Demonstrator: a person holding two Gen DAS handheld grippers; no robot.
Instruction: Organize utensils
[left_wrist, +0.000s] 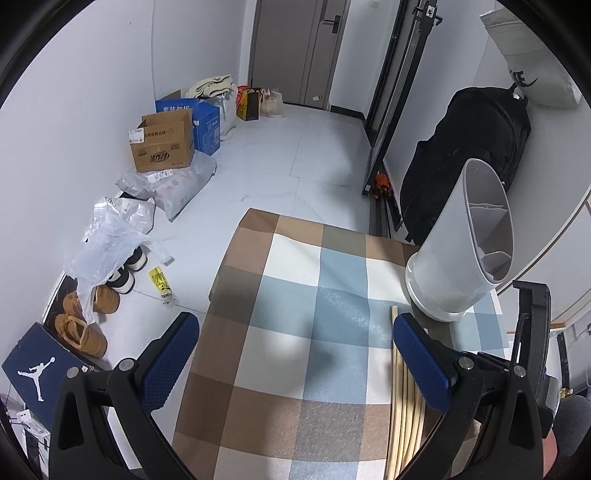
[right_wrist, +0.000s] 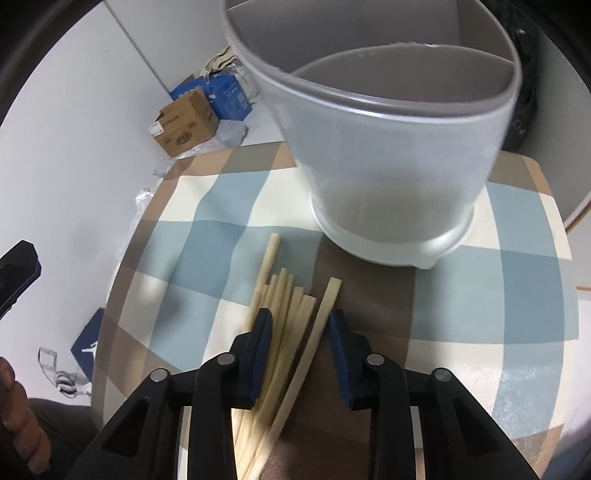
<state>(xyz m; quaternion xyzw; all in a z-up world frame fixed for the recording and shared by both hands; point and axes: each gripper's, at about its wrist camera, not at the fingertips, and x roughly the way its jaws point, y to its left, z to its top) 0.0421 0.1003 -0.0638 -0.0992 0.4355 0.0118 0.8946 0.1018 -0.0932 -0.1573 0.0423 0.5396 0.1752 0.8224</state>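
Several pale wooden chopsticks (right_wrist: 284, 314) lie in a loose bundle on the checked tablecloth (right_wrist: 498, 295), just in front of a white divided utensil holder (right_wrist: 388, 166). My right gripper (right_wrist: 300, 321) is open and low over the bundle, its blue pads either side of the sticks, apart from them. In the left wrist view the holder (left_wrist: 461, 254) stands at the table's far right and the chopsticks (left_wrist: 404, 410) lie partly behind the right finger. My left gripper (left_wrist: 295, 332) is wide open and empty above the cloth.
The table's left edge (left_wrist: 218, 280) drops to a tiled floor with shoes (left_wrist: 85, 325), plastic bags (left_wrist: 110, 240) and cardboard boxes (left_wrist: 162, 144). A black bag (left_wrist: 469, 158) leans on the wall behind the holder. A white wall runs along the right.
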